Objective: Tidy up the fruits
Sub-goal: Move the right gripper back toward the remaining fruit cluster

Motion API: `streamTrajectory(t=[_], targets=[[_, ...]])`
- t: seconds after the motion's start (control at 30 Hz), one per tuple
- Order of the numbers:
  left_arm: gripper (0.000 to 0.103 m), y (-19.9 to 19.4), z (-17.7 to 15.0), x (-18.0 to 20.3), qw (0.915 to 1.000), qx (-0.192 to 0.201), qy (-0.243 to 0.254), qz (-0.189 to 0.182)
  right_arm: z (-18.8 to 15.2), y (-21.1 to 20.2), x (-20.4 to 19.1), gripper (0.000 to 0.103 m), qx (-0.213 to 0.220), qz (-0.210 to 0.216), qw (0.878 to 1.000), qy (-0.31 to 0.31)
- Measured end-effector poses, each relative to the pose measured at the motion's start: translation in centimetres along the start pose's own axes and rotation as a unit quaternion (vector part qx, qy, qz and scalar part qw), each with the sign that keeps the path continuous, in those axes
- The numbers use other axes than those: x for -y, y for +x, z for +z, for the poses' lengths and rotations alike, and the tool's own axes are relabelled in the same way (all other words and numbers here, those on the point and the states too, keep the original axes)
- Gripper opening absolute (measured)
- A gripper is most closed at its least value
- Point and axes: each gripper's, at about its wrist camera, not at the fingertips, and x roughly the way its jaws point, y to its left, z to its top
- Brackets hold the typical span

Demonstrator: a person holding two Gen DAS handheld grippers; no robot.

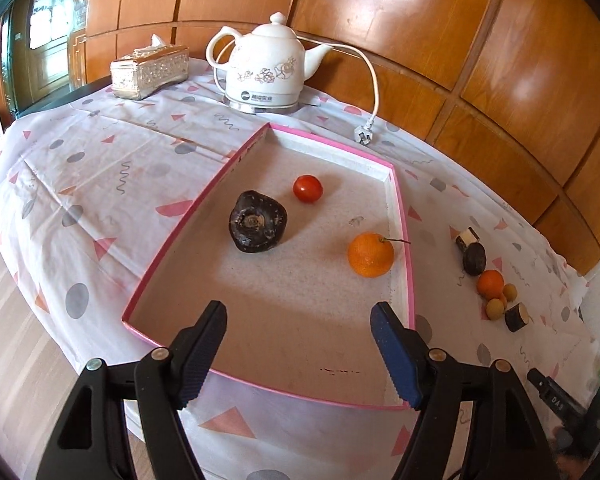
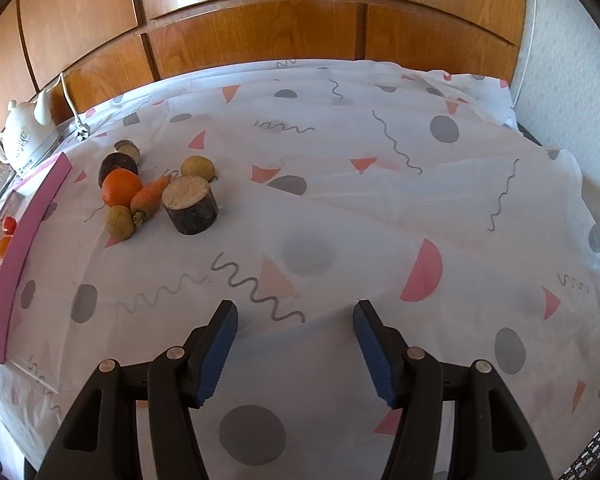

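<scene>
In the left wrist view, the left gripper [image 1: 298, 344] hangs over the near end of a big flat box with a pink rim [image 1: 402, 216], and its two blue-padded fingers are wide apart with nothing between them. Three things lie inside the box: a small red tomato [image 1: 307, 188], a dark lumpy fruit with a round stem scar [image 1: 258, 221], and a round orange with a thin stalk [image 1: 370, 255]. They sit well apart from each other. A white teapot-shaped kettle with flowers [image 1: 265, 68] and a shiny tissue box [image 1: 150, 72] stand at the back of the table. Far to the right, outside the box, a little pile of fruit waits on the white cloth with pink and grey shapes [image 1: 80, 168]. In the right wrist view, the right gripper [image 2: 296, 350] is also wide open and holds nothing; it hangs above bare cloth, well apart from the pile. The pile shows better here: a second orange [image 2: 120, 187], a small carrot [image 2: 150, 196], two yellowish round fruits [image 2: 119, 222] [image 2: 197, 167], a dark round fruit [image 2: 117, 164], a dark-skinned cut chunk with a pale top [image 2: 190, 204], and a smaller cut piece [image 2: 127, 149] behind. They crowd close together just beside the box wall. So I think the job is partly done: three pieces are in, and about seven are left outside.
</scene>
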Motion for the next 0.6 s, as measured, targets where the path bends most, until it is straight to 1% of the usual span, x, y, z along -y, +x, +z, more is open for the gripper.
streamTrajectory(t=[0.13, 0.23, 0.33, 0.47, 0.5, 0.6], targets=[[0.075, 0.0, -0.1, 0.3, 1.0000, 0.000, 0.008, -0.002, 0.7, -0.4, -0.7, 0.061, 0.009, 0.013, 1.000, -0.008], [0.079, -0.2, -0.1, 0.6, 0.9999, 0.003, 0.013, -0.003, 1.2, -0.6, -1.1, 0.061, 0.012, 0.023, 1.000, -0.013], [0.079, -0.2, -0.2, 0.5, 0.9999, 0.003, 0.013, -0.001, 1.8, -0.9, -1.7, 0.061, 0.018, 0.031, 0.999, -0.020], [0.079, 0.0, -0.3, -0.3, 0.9999, -0.005, -0.001, 0.014, 2.4, -0.7, -2.2, 0.061, 0.018, 0.038, 0.999, -0.024], [0.079, 0.0, -0.4, -0.5, 0.9998, -0.006, -0.005, 0.016, 2.5, -0.6, -2.3, 0.059, 0.018, 0.038, 0.999, -0.027], [0.079, 0.1, -0.4, -1.1, 0.9996, -0.008, -0.017, 0.022, 3.3, -0.5, -3.2, 0.058, 0.022, 0.042, 0.998, -0.037]])
